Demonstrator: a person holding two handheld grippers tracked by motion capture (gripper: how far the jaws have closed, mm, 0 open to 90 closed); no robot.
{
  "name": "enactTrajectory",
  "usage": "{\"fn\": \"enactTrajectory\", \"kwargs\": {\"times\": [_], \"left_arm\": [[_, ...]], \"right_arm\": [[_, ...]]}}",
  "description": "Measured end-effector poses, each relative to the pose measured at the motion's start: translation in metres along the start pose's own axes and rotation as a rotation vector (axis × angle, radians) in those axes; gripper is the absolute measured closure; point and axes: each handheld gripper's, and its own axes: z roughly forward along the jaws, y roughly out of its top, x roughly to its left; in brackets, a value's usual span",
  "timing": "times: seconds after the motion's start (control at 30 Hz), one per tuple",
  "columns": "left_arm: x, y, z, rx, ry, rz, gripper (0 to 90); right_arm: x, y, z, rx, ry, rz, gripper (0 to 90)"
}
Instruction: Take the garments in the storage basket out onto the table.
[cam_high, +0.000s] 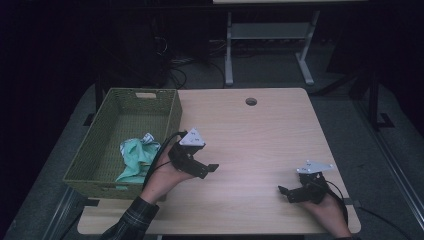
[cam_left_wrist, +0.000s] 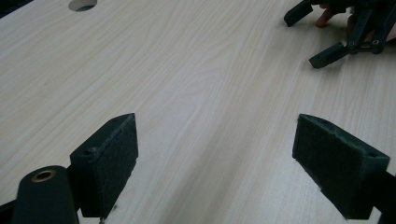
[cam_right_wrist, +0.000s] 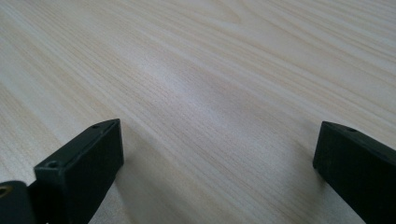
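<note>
Two grippers over bare table (cam_high: 250, 145), both with jaws wide apart: left gripper (cam_high: 207, 170) just beside the green basket (cam_high: 172, 117) holding mint cloth (cam_high: 135, 157), right gripper (cam_high: 285, 192) well apart.

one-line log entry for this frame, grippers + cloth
left gripper: open, beside basket | right gripper: open, over table | green cloth: in basket | held: nothing

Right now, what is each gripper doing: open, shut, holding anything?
Left gripper: open, jaws wide apart over the bare table, holding nothing.
Right gripper: open, jaws wide apart, holding nothing.
</note>
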Motion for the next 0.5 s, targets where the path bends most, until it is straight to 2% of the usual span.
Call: {"fn": "enactTrajectory", "kwargs": {"times": [0.13, 0.27, 0.5], "left_arm": [[0.002, 0.002, -0.003, -0.004, 0.0, -0.002, 14.4], [0.007, 0.004, -0.007, 0.013, -0.006, 0.006, 14.4], [0.013, 0.004, -0.014, 0.01, -0.003, -0.011, 14.4]], "right_arm": [[0.0, 0.0, 0.0, 0.0, 0.0, -0.001, 1.4], [0.0, 0.0, 0.0, 0.0, 0.0, 0.0, 1.4], [0.0, 0.0, 0.0, -0.001, -0.002, 0.005, 1.4]]}}
